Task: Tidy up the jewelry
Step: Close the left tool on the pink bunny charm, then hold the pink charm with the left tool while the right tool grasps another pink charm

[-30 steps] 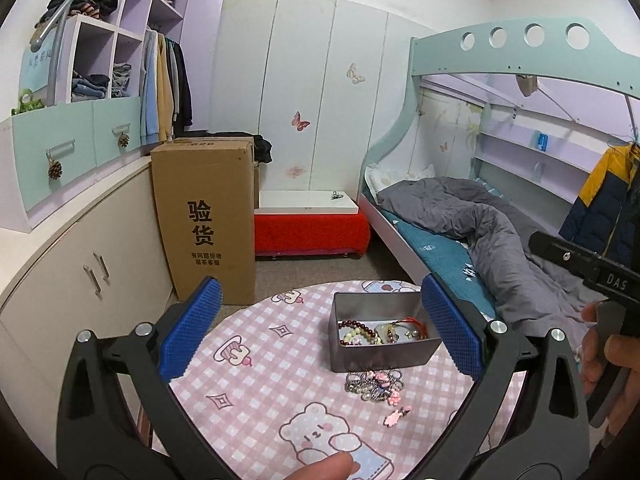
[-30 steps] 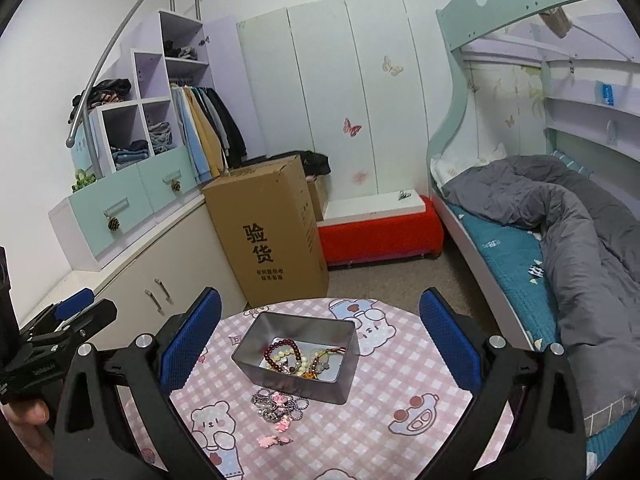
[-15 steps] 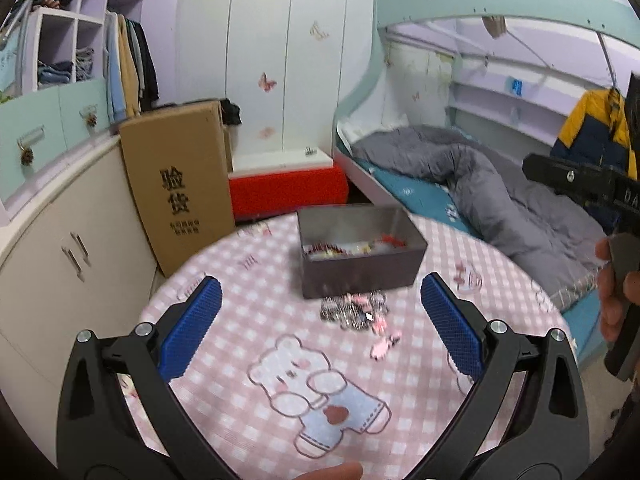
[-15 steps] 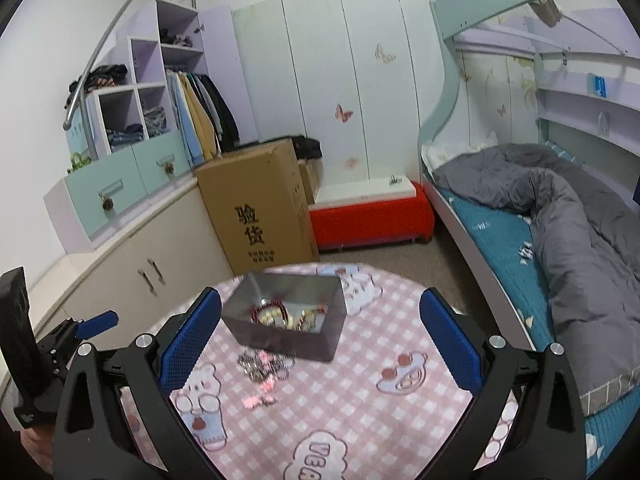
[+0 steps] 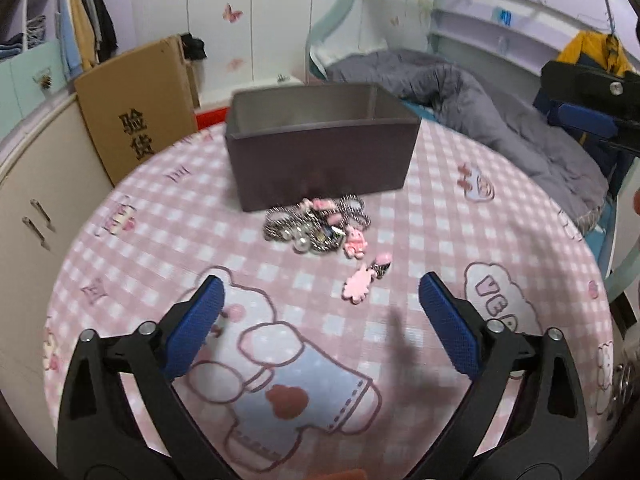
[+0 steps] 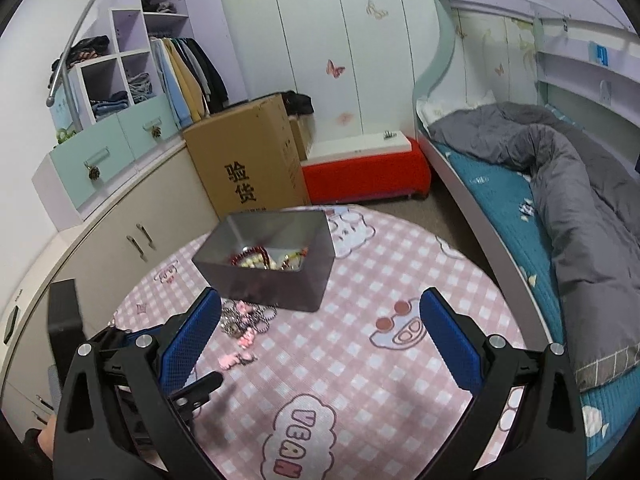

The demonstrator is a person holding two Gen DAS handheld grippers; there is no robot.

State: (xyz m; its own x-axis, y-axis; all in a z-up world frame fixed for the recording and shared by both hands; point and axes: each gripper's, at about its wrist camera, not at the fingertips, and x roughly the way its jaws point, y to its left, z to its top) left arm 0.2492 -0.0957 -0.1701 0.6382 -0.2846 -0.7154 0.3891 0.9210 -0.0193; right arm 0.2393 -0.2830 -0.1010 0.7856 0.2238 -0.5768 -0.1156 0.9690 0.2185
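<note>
A grey metal box (image 5: 320, 148) (image 6: 268, 264) stands on the round pink checked table (image 5: 500, 248) (image 6: 380, 360); the right wrist view shows bead bracelets (image 6: 260, 258) inside it. In front of the box lies a loose heap of rings and pink charms (image 5: 320, 228) (image 6: 244, 318), with a pink flower-shaped charm (image 5: 360, 288) apart and nearer me. My left gripper (image 5: 320, 316) hovers low over the table, open and empty, just short of the heap. My right gripper (image 6: 320, 332) is higher and to the right of the box, open and empty.
A tall cardboard box (image 6: 248, 160) and a red bench (image 6: 364, 172) stand on the floor behind the table. A bed with a grey duvet (image 6: 560, 184) runs along the right. Beige cabinets (image 6: 120, 248) line the left. The other gripper's body (image 5: 592, 96) shows at the far right.
My left gripper has dropped and moved forward toward the table, so the heap and box loom larger. My right gripper has drifted slightly lower and closer. Both stayed open.
</note>
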